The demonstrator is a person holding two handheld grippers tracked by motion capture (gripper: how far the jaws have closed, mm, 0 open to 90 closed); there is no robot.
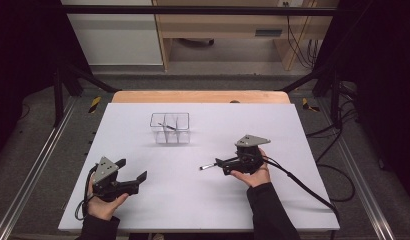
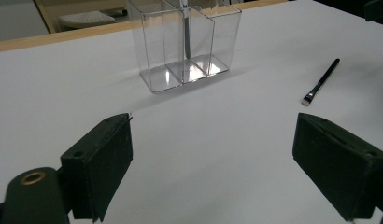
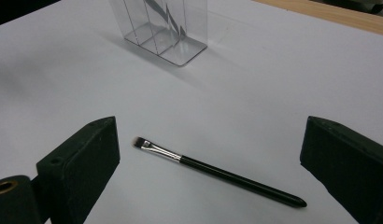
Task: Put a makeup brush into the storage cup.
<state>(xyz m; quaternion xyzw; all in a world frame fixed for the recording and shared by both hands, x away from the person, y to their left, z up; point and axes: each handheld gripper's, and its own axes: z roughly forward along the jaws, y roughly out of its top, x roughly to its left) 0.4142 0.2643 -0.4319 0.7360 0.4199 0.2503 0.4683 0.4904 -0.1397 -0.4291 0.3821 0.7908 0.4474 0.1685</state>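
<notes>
A small black makeup brush (image 3: 217, 171) with a silver ferrule lies flat on the white sheet, bristles pointing left in the right gripper view. My right gripper (image 3: 210, 135) stands open around it, one jaw on each side, touching nothing. From above, the brush (image 1: 208, 166) pokes out left of the right gripper (image 1: 220, 166). My left gripper (image 1: 131, 169) is open and empty at the near left. In the left gripper view the gripper (image 2: 213, 135) faces a clear plastic organizer (image 2: 185, 44) with several compartments; a dark slim brush (image 2: 186, 32) stands in it. The loose brush (image 2: 322, 80) lies to its right.
The organizer (image 1: 170, 128) stands at the sheet's far middle. The white sheet (image 1: 193, 200) covers a wooden table whose bare edge (image 1: 200, 96) shows at the back. Black frame posts and cables flank both sides. A cable (image 1: 303, 185) trails from the right gripper.
</notes>
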